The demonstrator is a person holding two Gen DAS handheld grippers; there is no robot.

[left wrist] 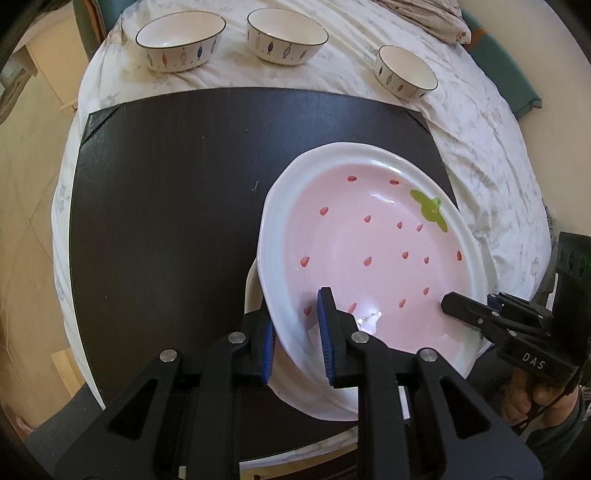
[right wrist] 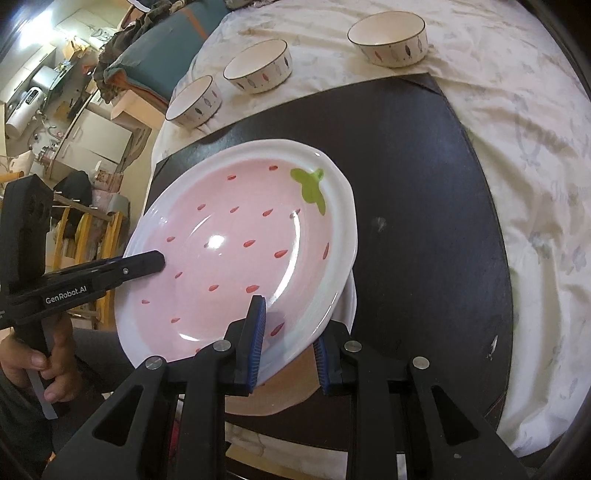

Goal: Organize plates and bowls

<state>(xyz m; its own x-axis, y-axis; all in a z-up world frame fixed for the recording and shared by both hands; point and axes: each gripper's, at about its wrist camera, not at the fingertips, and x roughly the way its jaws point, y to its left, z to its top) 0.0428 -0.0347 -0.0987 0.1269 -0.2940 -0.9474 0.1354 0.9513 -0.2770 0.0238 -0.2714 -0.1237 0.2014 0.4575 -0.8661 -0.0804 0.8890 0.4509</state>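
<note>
Two grippers are clamped on opposite rims of one strawberry plate (left wrist: pixel 369 258), which is held tilted over a dark board (left wrist: pixel 166 221). That board is laid on a pale, rumpled bedsheet (left wrist: pixel 480 147), the largest surface in view. Beneath the plate's lower side, the white edge of a second plate (right wrist: pixel 349 302) can be made out, and a patch of pink is glimpsed below it in the right wrist view; whether the upper plate touches it cannot be told. Three fish-patterned bowls (left wrist: pixel 288 35) are set apart in a loose row on the sheet beyond the board, untouched.

The left gripper (left wrist: pixel 297 343) is closed narrowly on the plate's near rim, one blue pad inside the well and one under the lip. The right gripper (right wrist: pixel 288 347) is likewise pinched on the opposite rim, nearly shut, with nothing else held.

Several risks are judged likely from here. A glazed rim gripped by narrow pads can be lost if one hand is moved faster than the other, and the plate would be dropped onto the ceramic below and chipped. If one grip is released early, the plate may be swung down on the remaining pinch. Bowls placed on soft bedding may be tipped when reached for.
</note>
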